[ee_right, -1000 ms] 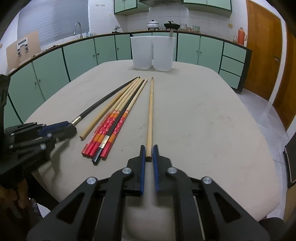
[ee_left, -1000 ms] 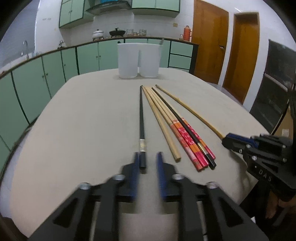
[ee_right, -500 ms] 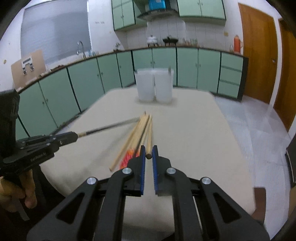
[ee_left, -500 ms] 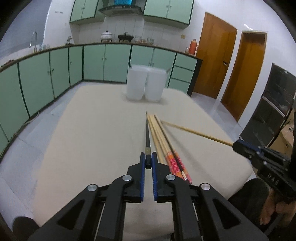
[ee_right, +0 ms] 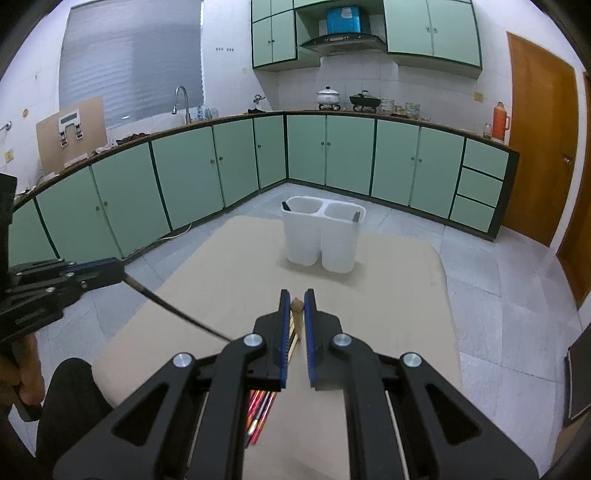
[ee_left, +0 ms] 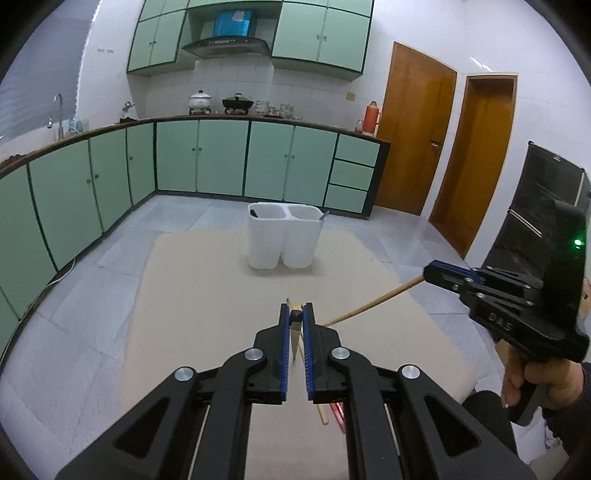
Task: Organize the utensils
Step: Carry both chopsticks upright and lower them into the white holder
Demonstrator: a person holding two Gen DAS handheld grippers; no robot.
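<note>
Bare surface (ee_left: 207, 295) lies open up to the white holder (ee_left: 282, 240); chopsticks (ee_right: 262, 406) clutter the near end

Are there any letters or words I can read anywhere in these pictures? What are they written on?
"DAS": raised letters on the black body of the right gripper, seen from the left wrist view.
Raised lettering on the left gripper: too blurred to read.
Blue box above the range hood: no readable print.

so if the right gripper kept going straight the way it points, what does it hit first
Probably the white utensil holder. The right gripper, shut on a wooden chopstick, aims roughly at it, with only bare table between. Depth is uncertain.
</note>
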